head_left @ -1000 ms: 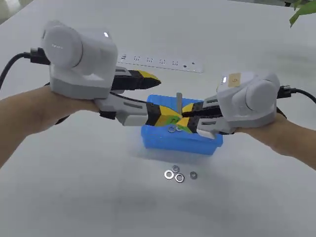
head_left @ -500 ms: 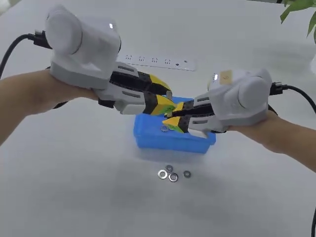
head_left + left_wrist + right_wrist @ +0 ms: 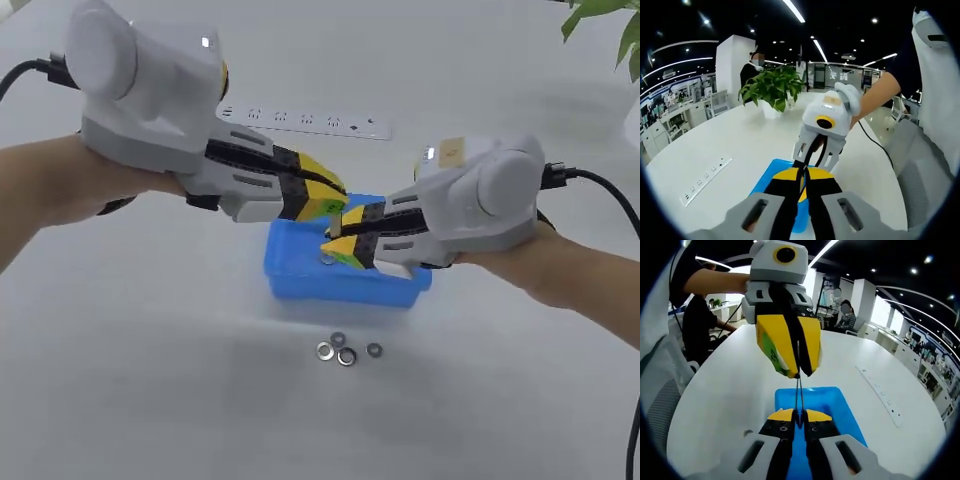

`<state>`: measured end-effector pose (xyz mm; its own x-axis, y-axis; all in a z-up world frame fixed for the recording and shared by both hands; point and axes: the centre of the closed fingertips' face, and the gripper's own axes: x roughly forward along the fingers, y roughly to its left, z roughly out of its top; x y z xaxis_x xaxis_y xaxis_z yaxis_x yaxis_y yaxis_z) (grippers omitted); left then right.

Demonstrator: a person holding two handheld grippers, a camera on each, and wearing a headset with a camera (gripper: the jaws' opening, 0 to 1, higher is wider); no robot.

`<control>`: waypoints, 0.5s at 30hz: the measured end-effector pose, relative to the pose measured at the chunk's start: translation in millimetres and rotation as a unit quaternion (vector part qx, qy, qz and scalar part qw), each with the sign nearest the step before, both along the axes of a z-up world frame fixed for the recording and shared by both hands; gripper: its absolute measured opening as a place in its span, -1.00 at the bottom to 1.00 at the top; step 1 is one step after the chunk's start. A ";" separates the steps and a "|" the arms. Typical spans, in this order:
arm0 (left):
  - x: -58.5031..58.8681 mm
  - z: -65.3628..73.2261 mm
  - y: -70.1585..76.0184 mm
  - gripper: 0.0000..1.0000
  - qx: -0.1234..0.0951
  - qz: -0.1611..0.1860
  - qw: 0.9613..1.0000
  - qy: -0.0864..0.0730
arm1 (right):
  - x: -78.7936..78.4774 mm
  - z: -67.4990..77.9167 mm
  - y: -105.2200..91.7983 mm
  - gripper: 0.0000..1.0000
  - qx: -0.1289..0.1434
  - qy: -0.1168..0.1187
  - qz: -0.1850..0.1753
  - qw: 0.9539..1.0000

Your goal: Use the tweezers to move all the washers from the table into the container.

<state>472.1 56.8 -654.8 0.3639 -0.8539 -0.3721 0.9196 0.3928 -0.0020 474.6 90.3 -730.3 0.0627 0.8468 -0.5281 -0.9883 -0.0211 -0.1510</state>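
The thin metal tweezers [image 3: 798, 390] stretch between my two grippers, above the blue container [image 3: 345, 285]. My right gripper [image 3: 799, 416] is shut on their near end and my left gripper [image 3: 799, 371] is shut on the far end. In the head view the left gripper [image 3: 335, 203] reaches in from the upper left. The right gripper [image 3: 335, 248] comes from the right, tip to tip with it over the container's near-left part. A small cluster of washers [image 3: 345, 352] lies on the table in front of the container. One washer [image 3: 748, 432] lies left of the container [image 3: 825, 405].
A white power strip [image 3: 300, 122] lies on the table behind the container. A potted plant [image 3: 772, 90] stands further back, its leaves [image 3: 600, 20] at the top right. Cables trail from both grippers. People sit and stand beyond the table.
The left gripper's jaws were spread wide apart; they have now come together on the upper end of the tweezers. Both grippers have shifted slightly left over the container.
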 end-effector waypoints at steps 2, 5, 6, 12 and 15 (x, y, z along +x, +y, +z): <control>2.5 2.1 -1.0 -0.86 -0.003 0.005 1.000 -0.012 | 0.1 1.5 1.1 -0.85 0.004 0.002 -0.002 1.000; 7.2 4.3 -0.4 -0.88 -0.015 0.016 1.000 -0.015 | 1.7 3.9 2.4 -0.84 0.008 0.005 -0.005 1.000; 4.8 5.1 -2.8 -0.89 -0.015 0.011 1.000 -0.017 | 2.2 4.4 2.6 -0.84 0.009 0.003 -0.005 1.000; 8.0 9.5 -3.2 -0.92 -0.020 0.013 0.999 -0.041 | 2.4 7.7 4.7 -0.83 0.013 -0.001 -0.005 1.000; 8.6 10.5 -1.9 -0.92 -0.018 0.014 0.998 -0.051 | 3.5 9.0 4.9 -0.81 0.016 -0.003 -0.009 1.000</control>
